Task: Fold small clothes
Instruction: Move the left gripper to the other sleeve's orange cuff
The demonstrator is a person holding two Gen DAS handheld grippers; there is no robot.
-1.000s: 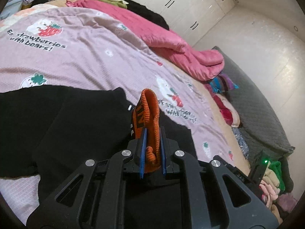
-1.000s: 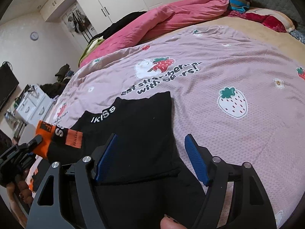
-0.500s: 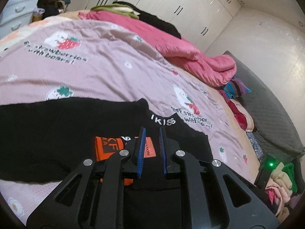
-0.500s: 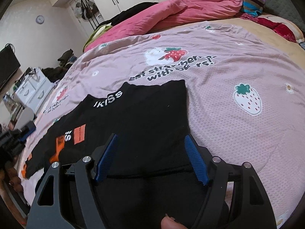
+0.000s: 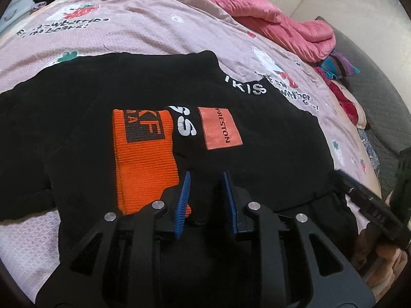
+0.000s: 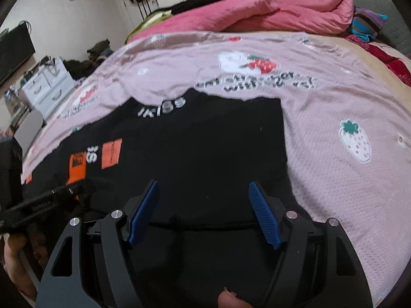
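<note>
Lying flat, orange cuff (image 5: 143, 151) beside opening left gripper (image 5: 206, 195).

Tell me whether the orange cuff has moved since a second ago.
Yes. The orange cuff was raised in the left claw; now it lies flat on the black sweatshirt, left of the PRESTON patch. The claw's jaws have just been opening.

The garment (image 5: 269, 154) spread on the bed is black, with white lettering at its collar, an orange ribbed cuff (image 5: 143, 154) carrying a black block print, and a paler orange patch (image 5: 221, 128) with dark lettering. The bedspread (image 6: 334, 102) beneath is dusty pink, printed with red and white strawberries, green leaves and dark words. At the far side lies a bright pink quilt (image 6: 257, 15), and to its right a striped cloth (image 6: 367, 23) in purple, teal and brown. Both hand-held grippers are black with blue pads (image 6: 264, 215).
</note>
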